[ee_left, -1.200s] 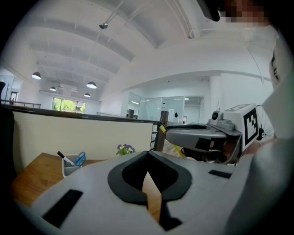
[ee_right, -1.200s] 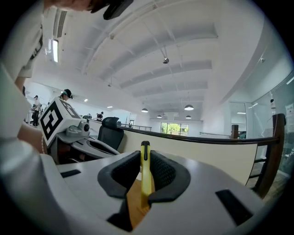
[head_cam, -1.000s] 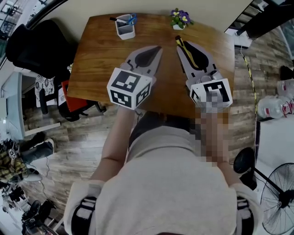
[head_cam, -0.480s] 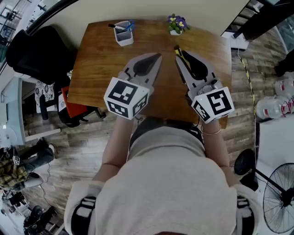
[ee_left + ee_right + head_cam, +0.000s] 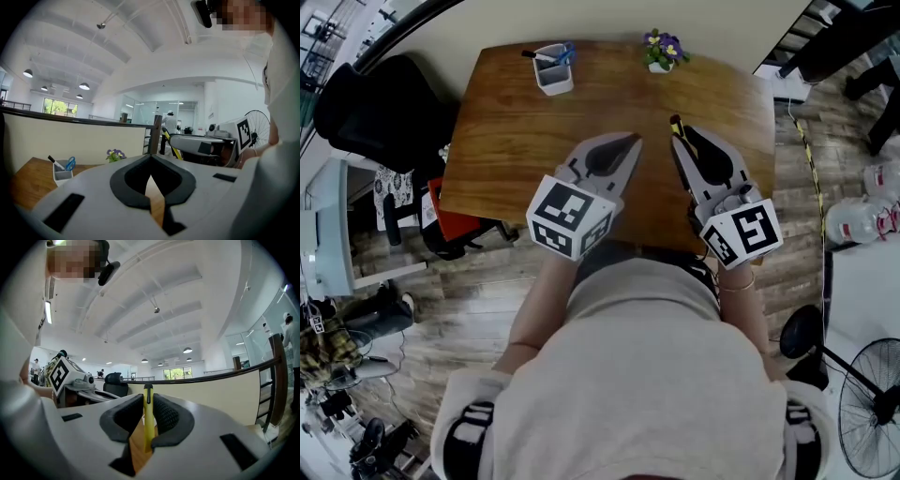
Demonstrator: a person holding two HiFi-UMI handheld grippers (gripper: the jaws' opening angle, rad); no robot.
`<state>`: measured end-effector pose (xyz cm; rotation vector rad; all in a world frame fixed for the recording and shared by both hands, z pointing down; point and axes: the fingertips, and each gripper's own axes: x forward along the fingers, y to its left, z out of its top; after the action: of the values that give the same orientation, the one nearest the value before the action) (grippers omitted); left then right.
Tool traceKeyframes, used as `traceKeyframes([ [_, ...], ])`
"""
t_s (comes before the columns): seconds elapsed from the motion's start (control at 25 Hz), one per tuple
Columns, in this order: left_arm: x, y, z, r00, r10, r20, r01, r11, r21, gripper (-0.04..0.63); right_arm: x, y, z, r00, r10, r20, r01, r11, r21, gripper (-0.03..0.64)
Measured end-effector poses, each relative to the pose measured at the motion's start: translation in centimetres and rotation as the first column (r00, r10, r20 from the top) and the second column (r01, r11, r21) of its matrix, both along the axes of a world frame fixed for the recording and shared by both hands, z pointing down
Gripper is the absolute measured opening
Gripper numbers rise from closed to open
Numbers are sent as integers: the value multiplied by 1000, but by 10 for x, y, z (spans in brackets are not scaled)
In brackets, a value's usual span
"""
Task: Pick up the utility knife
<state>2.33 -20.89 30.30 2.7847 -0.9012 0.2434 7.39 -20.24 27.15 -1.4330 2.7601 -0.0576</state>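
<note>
Right gripper view: right claw point(image 5: 148, 399) clamped on yel. utility knife point(image 5: 148, 423); left claw point(image 5: 151, 157) tips together.

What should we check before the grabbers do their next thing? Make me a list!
1. Utility knife pinched between the right gripper jaws: ok.
2. Knife sitting straight between the jaws, not slanting: ok.
3. Blade tucked safely inside the knife: cannot tell.
4. Left gripper empty, jaws together: ok.
5. Pen cup and flower pot far from both grippers, at the back edge of the table: ok.
</note>
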Motion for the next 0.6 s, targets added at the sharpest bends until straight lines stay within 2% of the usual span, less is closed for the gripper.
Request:
traceKeyframes([
  [0.28,5,6,11,1000,19,2,-19,999,-35,14,-10,10,15,996,-79,-32,78,996,-46,78],
  [0.6,4,5,22,1000,5,14,-4,998,-56,13,-14,10,26,996,-85,-30,83,993,-80,78],
])
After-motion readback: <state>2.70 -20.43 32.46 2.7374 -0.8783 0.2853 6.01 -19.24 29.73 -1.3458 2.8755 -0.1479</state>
